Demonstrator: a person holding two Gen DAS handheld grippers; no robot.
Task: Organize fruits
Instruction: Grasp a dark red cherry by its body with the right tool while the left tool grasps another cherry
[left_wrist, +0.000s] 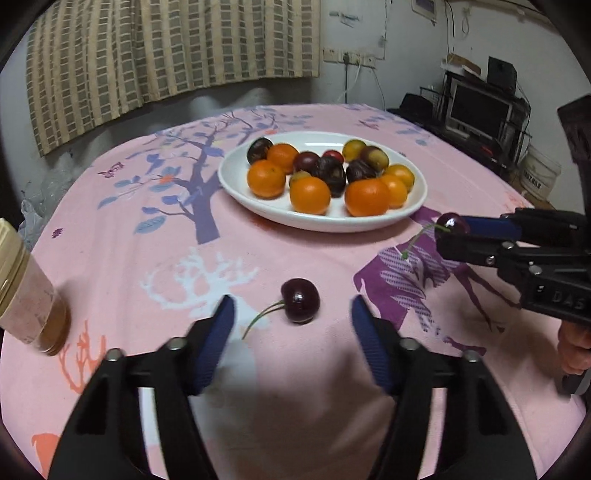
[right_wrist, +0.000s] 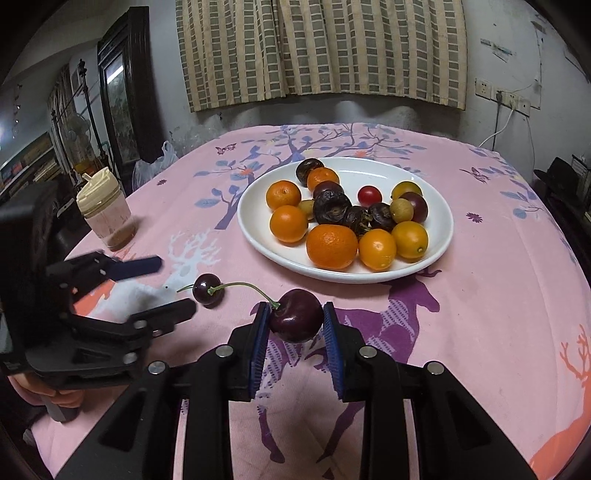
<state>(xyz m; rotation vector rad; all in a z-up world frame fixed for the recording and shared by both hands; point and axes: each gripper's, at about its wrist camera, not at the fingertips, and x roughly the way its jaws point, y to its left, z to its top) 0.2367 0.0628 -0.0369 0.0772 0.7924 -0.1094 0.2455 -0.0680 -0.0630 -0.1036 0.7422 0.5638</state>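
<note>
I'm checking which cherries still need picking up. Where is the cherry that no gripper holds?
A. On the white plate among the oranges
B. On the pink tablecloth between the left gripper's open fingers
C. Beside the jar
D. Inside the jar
B: the loose cherry lies on the tablecloth ahead of the left gripper, untouched by its pads; the right gripper clamps the other cherry.

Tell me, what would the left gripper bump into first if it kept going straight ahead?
Most likely the loose cherry lying on the tablecloth, right ahead between the open fingers of the left gripper. The plate of fruit sits farther beyond it.
</note>
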